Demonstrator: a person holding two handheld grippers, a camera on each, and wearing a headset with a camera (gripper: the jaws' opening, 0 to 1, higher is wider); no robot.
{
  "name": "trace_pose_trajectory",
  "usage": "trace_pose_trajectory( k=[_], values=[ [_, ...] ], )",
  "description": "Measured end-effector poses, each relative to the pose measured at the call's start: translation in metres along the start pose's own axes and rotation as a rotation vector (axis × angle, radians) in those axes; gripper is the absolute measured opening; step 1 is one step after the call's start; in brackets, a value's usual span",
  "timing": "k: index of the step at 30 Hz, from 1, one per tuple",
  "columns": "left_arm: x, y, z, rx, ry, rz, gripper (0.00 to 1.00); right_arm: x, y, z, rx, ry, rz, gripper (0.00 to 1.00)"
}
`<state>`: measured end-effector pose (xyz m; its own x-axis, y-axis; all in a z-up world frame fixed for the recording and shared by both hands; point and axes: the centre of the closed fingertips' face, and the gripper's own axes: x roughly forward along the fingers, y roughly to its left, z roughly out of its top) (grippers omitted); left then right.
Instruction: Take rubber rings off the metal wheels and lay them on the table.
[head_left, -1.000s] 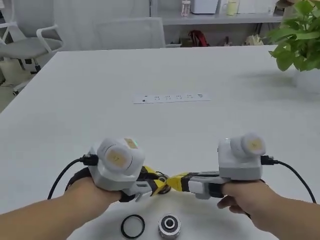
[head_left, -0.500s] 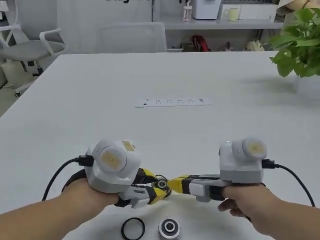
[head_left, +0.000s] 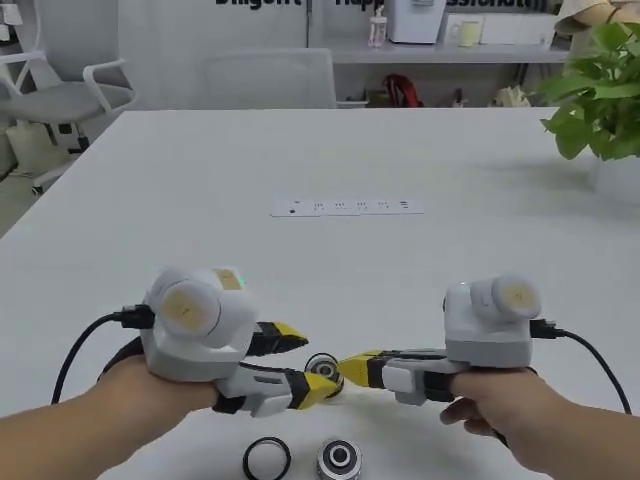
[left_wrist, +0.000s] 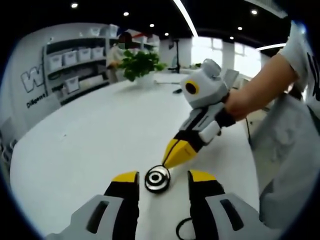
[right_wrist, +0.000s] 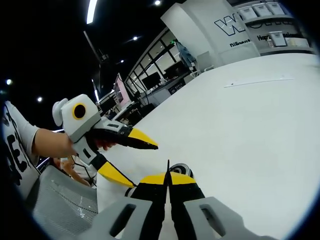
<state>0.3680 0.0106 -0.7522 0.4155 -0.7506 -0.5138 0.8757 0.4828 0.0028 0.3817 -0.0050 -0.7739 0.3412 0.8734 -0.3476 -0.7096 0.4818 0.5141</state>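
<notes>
Now, facing inward, left tongs (left_wrist: 163, 177) gape around the metal wheel (left_wrist: 158, 180), right tongs (right_wrist: 168, 176) clamp its rubber ring (left_wrist: 147, 181)

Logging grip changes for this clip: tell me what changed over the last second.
The left gripper opened its jaws, letting go of the wheel, and drew back slightly. The right gripper stays shut on the wheel's edge. The loose ring and second wheel lie unmoved on the table.

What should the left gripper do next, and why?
Probably close the left gripper on the metal wheel. Its jaws stand open on either side of the wheel, while the shut right gripper seems to pinch the rubber ring at its edge. A held wheel lets the ring pull off.
</notes>
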Motion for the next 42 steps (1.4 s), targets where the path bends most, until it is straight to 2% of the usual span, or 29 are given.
trace_pose_trajectory(
  k=[7,19,32,40,42],
  values=[
    [-0.016,-0.001,0.006,-0.019,-0.037,0.006,0.46,0.0,0.001,0.0,0.003,0.0,0.005,0.0],
    [-0.044,0.002,0.009,-0.043,-0.075,0.042,0.59,-0.001,0.009,0.006,0.0,-0.014,0.028,0.0],
    [-0.064,-0.003,0.0,-0.066,-0.084,0.055,0.69,0.0,0.02,0.01,-0.011,-0.014,0.049,0.0],
    [-0.071,-0.007,-0.007,-0.05,-0.079,0.072,0.76,0.005,0.034,0.003,-0.024,0.013,0.084,0.0],
    [-0.073,-0.01,-0.009,-0.052,-0.075,0.068,0.76,0.007,0.039,-0.001,-0.036,0.034,0.094,0.0]
  ],
)
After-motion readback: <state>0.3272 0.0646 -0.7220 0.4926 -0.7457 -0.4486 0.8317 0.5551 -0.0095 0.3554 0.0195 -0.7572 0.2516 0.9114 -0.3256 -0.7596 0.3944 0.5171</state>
